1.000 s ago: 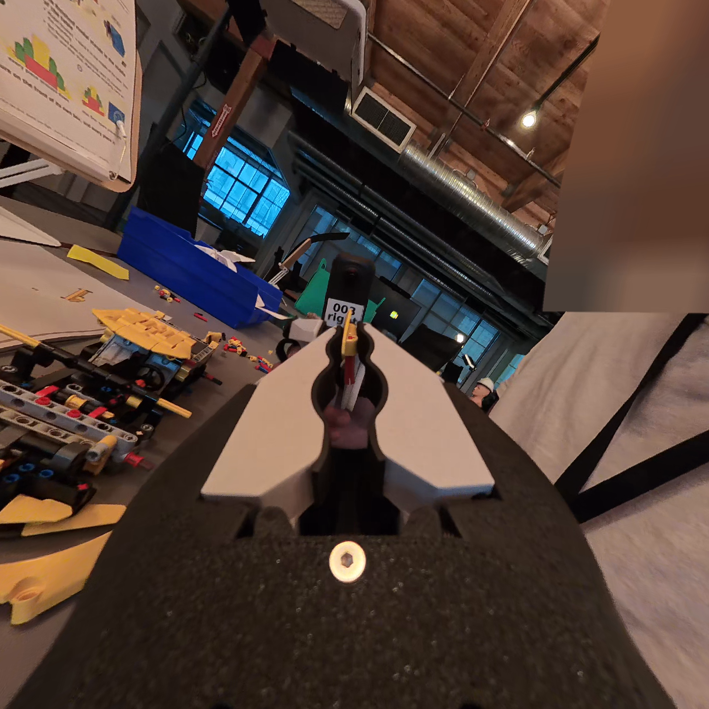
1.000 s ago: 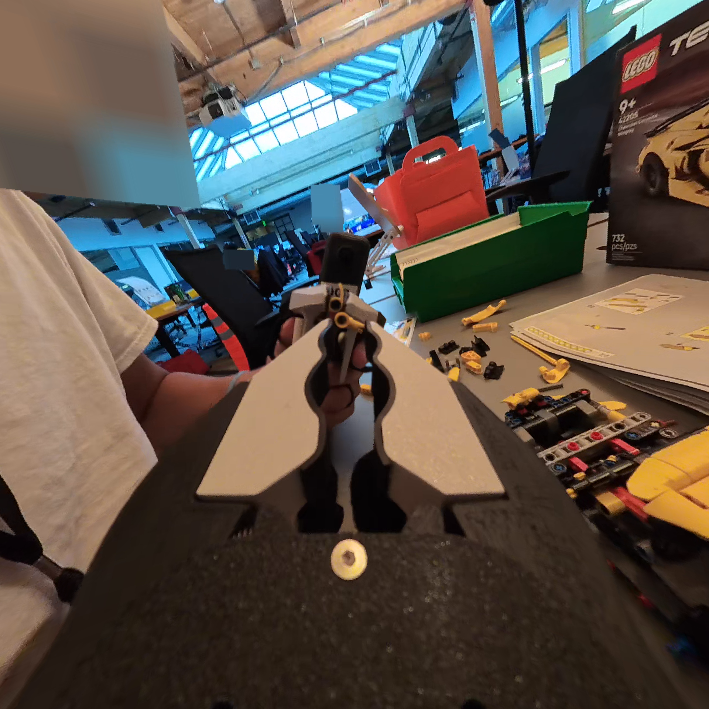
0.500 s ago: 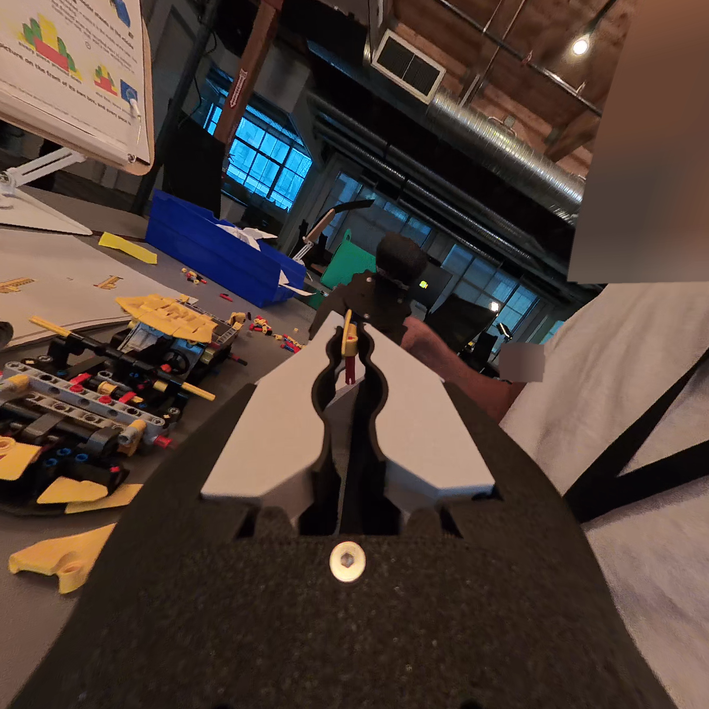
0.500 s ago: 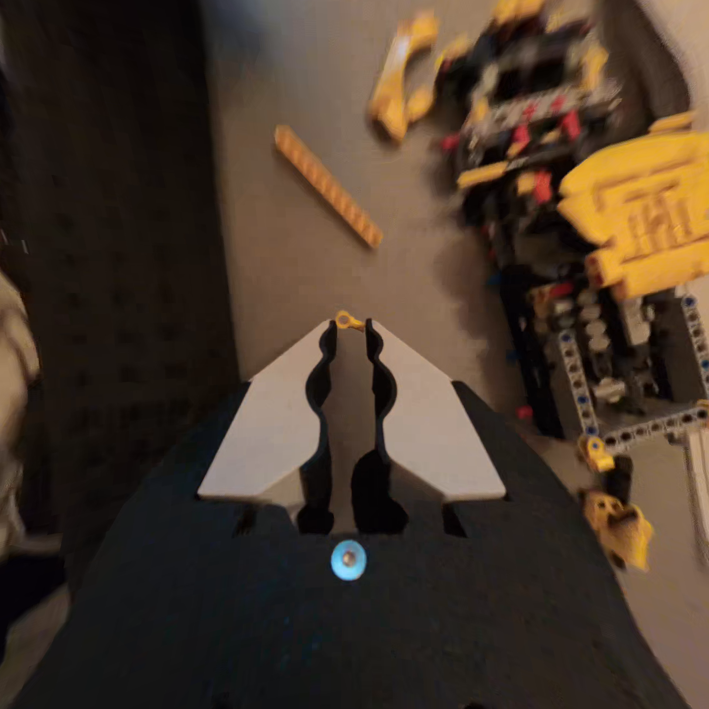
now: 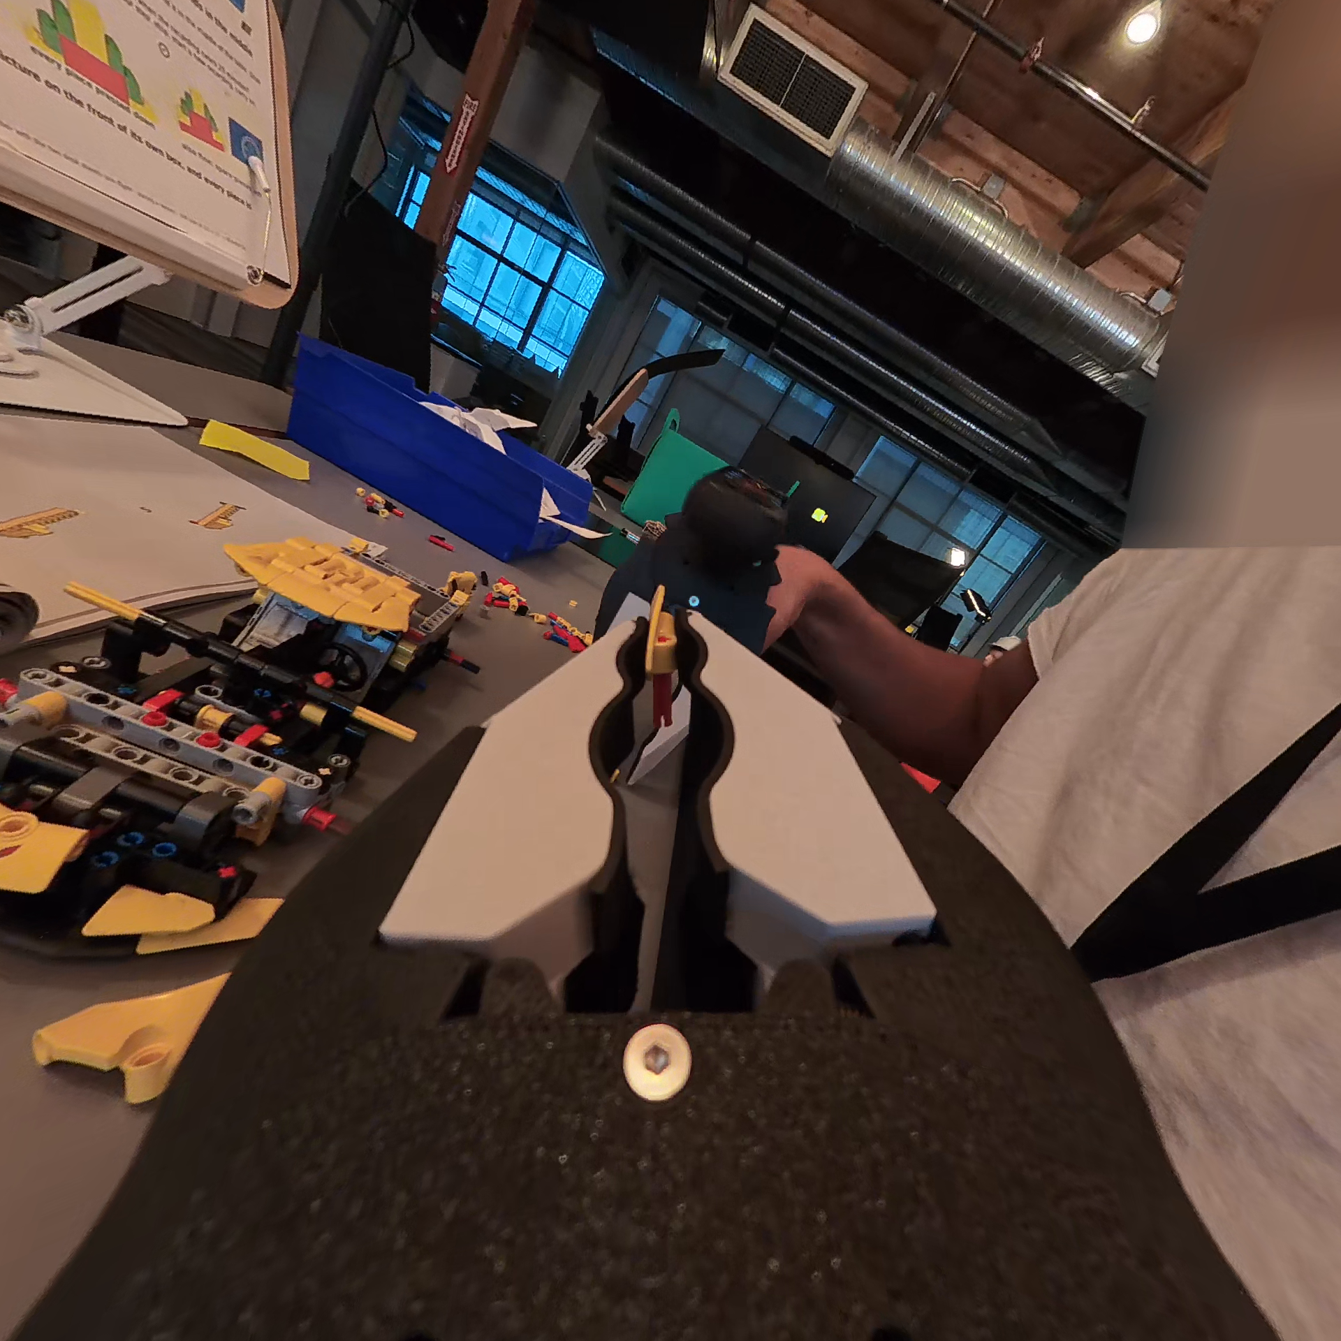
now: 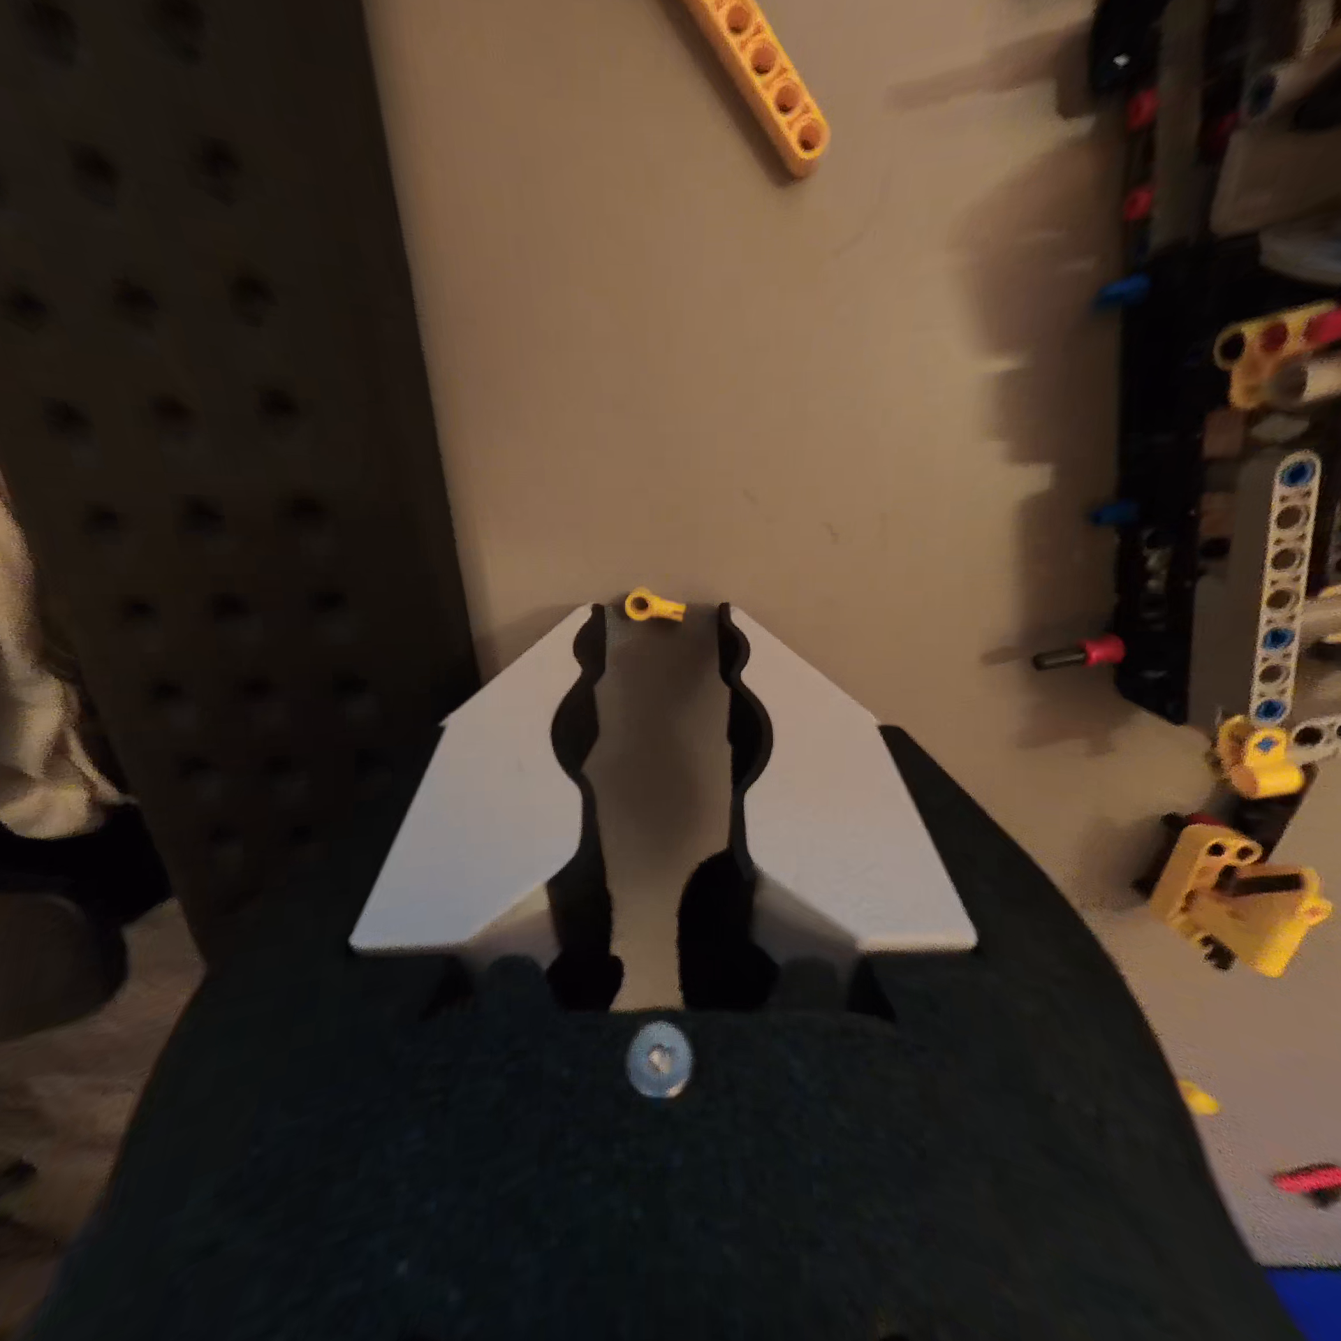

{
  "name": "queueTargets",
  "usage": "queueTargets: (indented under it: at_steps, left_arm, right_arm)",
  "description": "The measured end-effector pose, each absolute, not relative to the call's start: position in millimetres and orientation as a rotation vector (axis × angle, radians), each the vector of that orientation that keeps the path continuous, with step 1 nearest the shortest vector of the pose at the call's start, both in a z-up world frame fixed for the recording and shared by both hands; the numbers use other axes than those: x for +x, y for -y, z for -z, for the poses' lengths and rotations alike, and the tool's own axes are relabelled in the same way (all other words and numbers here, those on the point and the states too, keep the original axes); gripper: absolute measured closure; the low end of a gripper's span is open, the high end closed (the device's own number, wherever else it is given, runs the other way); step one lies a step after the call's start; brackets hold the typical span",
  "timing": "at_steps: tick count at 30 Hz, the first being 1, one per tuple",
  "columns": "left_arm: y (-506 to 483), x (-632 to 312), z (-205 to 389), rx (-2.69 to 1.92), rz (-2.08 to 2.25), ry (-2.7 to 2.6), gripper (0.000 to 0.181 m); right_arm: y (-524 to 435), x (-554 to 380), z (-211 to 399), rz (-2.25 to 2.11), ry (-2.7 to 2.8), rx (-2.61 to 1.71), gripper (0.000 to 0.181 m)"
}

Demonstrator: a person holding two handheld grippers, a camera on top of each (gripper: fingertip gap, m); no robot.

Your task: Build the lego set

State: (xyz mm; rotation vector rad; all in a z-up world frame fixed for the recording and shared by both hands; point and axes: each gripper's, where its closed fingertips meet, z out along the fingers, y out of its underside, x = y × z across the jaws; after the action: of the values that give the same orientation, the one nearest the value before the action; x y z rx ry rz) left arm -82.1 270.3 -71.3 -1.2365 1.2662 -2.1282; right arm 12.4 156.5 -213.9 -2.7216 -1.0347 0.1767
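My left gripper (image 5: 659, 625) is shut on a small yellow piece with a red axle (image 5: 659, 653) and holds it above the table. The partly built black and yellow car (image 5: 218, 711) lies to its left. My right gripper shows beyond it (image 5: 696, 573), pointing down. In the right wrist view my right gripper (image 6: 660, 613) is open just above the grey table. A tiny yellow connector (image 6: 653, 606) lies loose between its fingertips, touching neither one. The car chassis (image 6: 1233, 363) is at the right edge.
A yellow beam (image 6: 762, 80) lies ahead of the right gripper. A yellow sub-assembly (image 6: 1233, 914) and a red-black pin (image 6: 1081, 653) lie to its right, and a dark perforated panel (image 6: 181, 435) to its left. A blue bin (image 5: 428, 464), loose small parts (image 5: 537, 609) and a yellow panel (image 5: 123, 1038) lie on the table.
My right gripper swung away from the left gripper down to the table and opened wider, letting go of the yellow connector. My left gripper kept its grip and barely moved.
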Motion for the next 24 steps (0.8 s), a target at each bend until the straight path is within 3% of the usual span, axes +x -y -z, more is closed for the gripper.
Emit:
queueTargets:
  at_steps: [6,13,24]
  left_arm:
    - [-271.8,-82.4,70.8,-1.240,2.143,-1.255,0.174]
    - [-270.8,-82.6,71.0,-1.240,2.143,-1.261,0.175]
    - [-269.7,-82.1,71.9,-1.241,2.134,-1.271,0.174]
  right_arm:
    - [-153.6,11.7,212.8,-0.223,0.745,-2.704,0.151]
    - [-159.7,8.8,208.8,-0.196,0.747,-2.639,0.166]
    - [-155.5,9.7,210.6,-0.139,0.819,-2.650,0.160]
